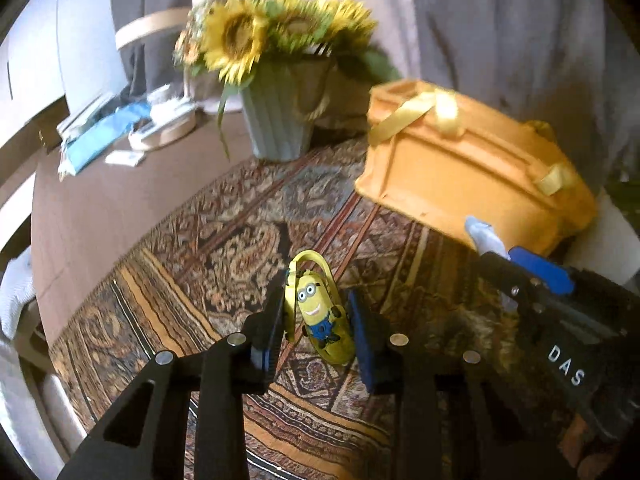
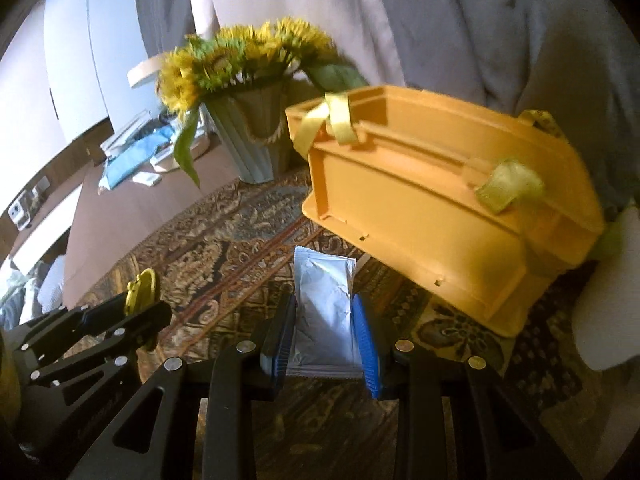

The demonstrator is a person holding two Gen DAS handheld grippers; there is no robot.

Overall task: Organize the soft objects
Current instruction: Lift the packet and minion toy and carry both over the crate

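Observation:
My left gripper (image 1: 318,312) is shut on a yellow minion toy (image 1: 322,316) with a yellow loop, held above the patterned rug (image 1: 224,240). My right gripper (image 2: 326,332) is shut on a pale blue soft packet (image 2: 325,300), also held above the rug. The right gripper with the packet shows at the right of the left wrist view (image 1: 532,272); the left gripper with the toy shows at the left of the right wrist view (image 2: 132,312). An orange plastic crate (image 2: 420,216) with yellow ribbon handles stands ahead to the right, also in the left wrist view (image 1: 472,172).
A ribbed pale vase of sunflowers (image 1: 276,120) stands behind the rug, left of the crate. Blue and white cloths and papers (image 1: 108,136) lie on the brown surface at far left. Grey curtains (image 2: 480,20) hang behind. A white object (image 2: 604,288) sits right of the crate.

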